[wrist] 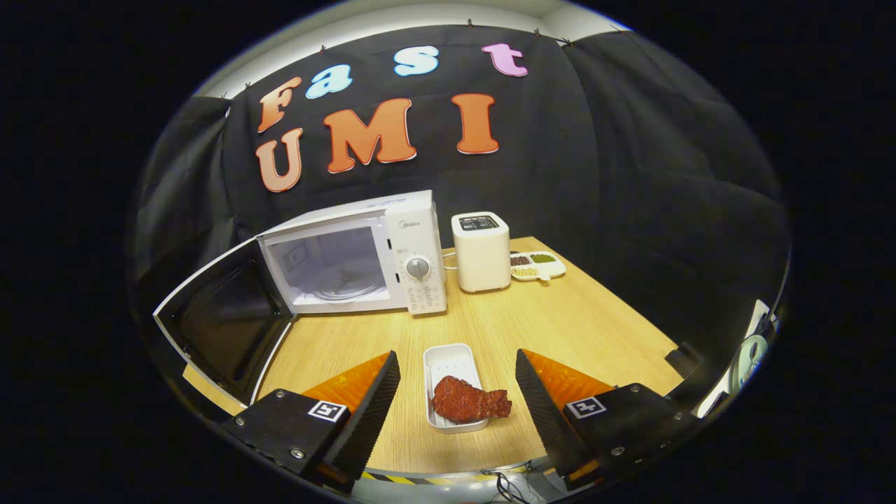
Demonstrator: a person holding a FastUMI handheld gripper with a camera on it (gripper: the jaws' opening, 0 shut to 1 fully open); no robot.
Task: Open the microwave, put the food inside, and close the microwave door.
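Fingers [458,392] spread wide, gripping nothing; red chunk of meat [469,401] in the white rectangular tray [448,360] sits between them on the wooden desk [560,322]. White microwave [364,255] door [224,325] open. My worry: meat overhangs the tray rim, so pinching it alone could tip the tray.

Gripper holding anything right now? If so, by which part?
Nothing held. The gripper is open, its fingers apart either side of the white rectangular tray with the red meat piece.

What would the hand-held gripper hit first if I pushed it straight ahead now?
Most likely the meat in the white tray, lying between the open fingers of the hand-held gripper. Beyond it the table looks free up to the microwave, though depth is hard to judge.
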